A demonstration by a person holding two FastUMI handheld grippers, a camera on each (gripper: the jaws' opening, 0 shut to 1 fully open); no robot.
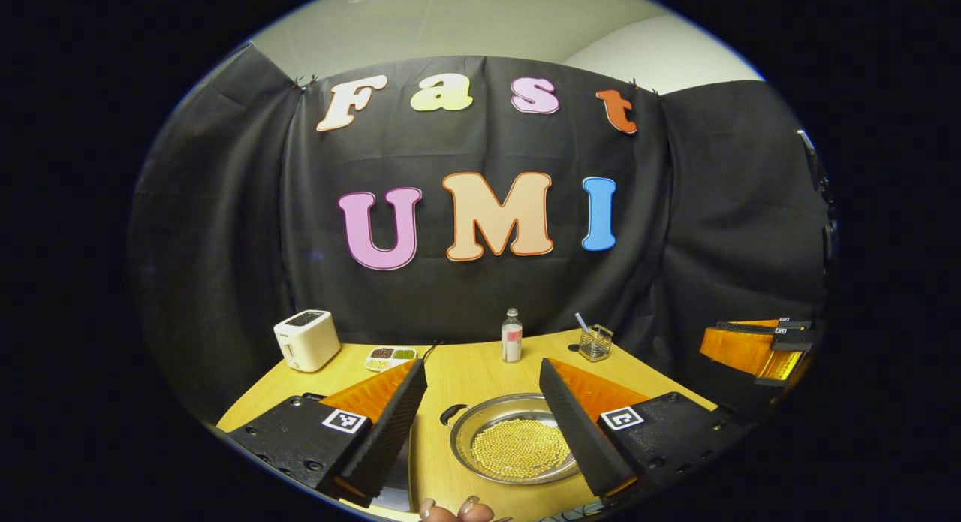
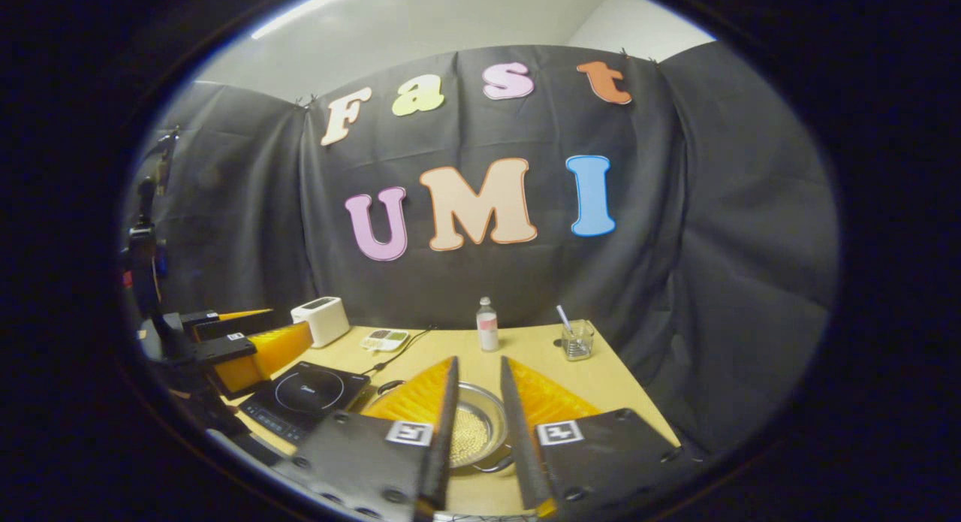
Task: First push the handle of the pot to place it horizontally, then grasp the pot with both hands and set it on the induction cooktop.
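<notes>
The pot [image 1: 518,441] is a shallow steel pan filled with small yellow beads, standing on the wooden table [image 1: 465,372]. A dark loop handle [image 1: 450,414] shows on its left rim. My left gripper [image 1: 482,366] hovers above the near side of the pot, wide open, with nothing between its fingers. My right gripper [image 2: 477,360] is also open, with a narrow gap through which the pot [image 2: 473,432] shows below. The black induction cooktop [image 2: 308,398] lies left of the pot. In each view the other gripper shows off to the side, right gripper [image 1: 709,338] and left gripper [image 2: 285,323].
Along the back of the table stand a white toaster [image 1: 306,340], a small compartment tray [image 1: 390,357], a bottle [image 1: 511,336] and a glass with a straw [image 1: 594,342]. A cable [image 2: 398,349] runs to the cooktop. Fingertips of a hand [image 1: 450,511] show at the near edge.
</notes>
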